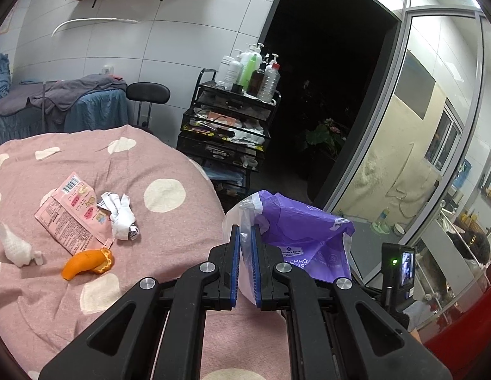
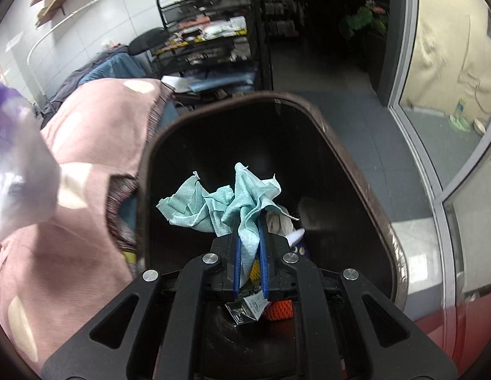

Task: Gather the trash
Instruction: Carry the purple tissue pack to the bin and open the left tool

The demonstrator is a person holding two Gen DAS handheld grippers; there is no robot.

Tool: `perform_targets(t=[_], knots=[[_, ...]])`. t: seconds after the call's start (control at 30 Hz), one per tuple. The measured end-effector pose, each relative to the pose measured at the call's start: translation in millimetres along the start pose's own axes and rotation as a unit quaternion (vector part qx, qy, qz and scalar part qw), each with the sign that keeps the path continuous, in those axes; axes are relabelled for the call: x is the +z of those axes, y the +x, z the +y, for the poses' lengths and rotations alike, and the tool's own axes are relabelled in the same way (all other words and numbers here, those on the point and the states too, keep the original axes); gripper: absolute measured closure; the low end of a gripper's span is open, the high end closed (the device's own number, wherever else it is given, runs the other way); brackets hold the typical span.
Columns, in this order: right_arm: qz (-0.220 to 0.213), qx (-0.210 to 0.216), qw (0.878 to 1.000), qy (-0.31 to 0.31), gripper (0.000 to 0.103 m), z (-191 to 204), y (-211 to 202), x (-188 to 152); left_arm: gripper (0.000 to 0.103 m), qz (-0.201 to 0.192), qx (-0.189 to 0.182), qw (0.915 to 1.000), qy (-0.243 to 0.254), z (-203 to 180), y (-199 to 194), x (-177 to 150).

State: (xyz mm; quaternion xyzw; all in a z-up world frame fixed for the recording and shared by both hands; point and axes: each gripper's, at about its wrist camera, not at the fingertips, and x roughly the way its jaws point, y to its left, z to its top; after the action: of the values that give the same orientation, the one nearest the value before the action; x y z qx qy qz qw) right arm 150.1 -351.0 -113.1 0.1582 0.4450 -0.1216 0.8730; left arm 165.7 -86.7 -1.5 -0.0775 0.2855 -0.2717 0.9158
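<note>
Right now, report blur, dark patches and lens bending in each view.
Left wrist view: sharp, doorway black, window frame bowed by the fisheye. Right wrist view: purple bag and bedcover smeared, bin interior dark, teal cloth crisp.

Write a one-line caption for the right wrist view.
Right tongs clamp a crumpled teal wipe above the dark trash bin beside the pink bed cover.

A beauty or massage treatment room: beside the pink dotted bed [image 1: 169,164] stands a black trolley [image 1: 226,126] topped with pump bottles [image 1: 248,66]; behind it, another covered couch [image 1: 55,104].
</note>
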Motion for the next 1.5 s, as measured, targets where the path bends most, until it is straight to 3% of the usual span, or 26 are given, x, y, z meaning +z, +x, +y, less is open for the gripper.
perform_targets(t=[0.03,0.07,0.17,0.2,0.37,0.87,1.13,1.5], knots=[[0.005,-0.002,1.0,0.002,0.092,-1,3,-1,0.095,0.001,-0.001,1.0,0.0,-1,1,1],[0.011,-0.006,1.0,0.007,0.085,-3,6,-3,0.095,0.002,-0.002,1.0,0.001,-2,2,1],[0.007,-0.007,1.0,0.017,0.045,-7,8,-6,0.095,0.006,-0.005,1.0,0.005,-4,5,1],[0.004,-0.01,1.0,0.02,0.037,-8,8,-8,0.095,0.007,-0.006,0.9999,0.007,-5,6,0],[-0.002,-0.02,0.999,0.031,0.028,-14,7,-8,0.095,0.01,-0.004,0.9998,0.014,-8,11,1],[-0.086,-0.059,0.993,0.06,0.02,-37,-43,10,0.095,0.03,-0.003,0.9972,0.068,-38,36,0],[-0.104,-0.066,0.989,0.079,0.019,-51,-56,17,0.095,0.06,-0.015,0.9926,0.105,-64,59,-9],[-0.111,-0.067,0.988,0.089,0.019,-58,-61,18,0.095,0.111,-0.018,0.9798,0.165,-97,90,-30]])
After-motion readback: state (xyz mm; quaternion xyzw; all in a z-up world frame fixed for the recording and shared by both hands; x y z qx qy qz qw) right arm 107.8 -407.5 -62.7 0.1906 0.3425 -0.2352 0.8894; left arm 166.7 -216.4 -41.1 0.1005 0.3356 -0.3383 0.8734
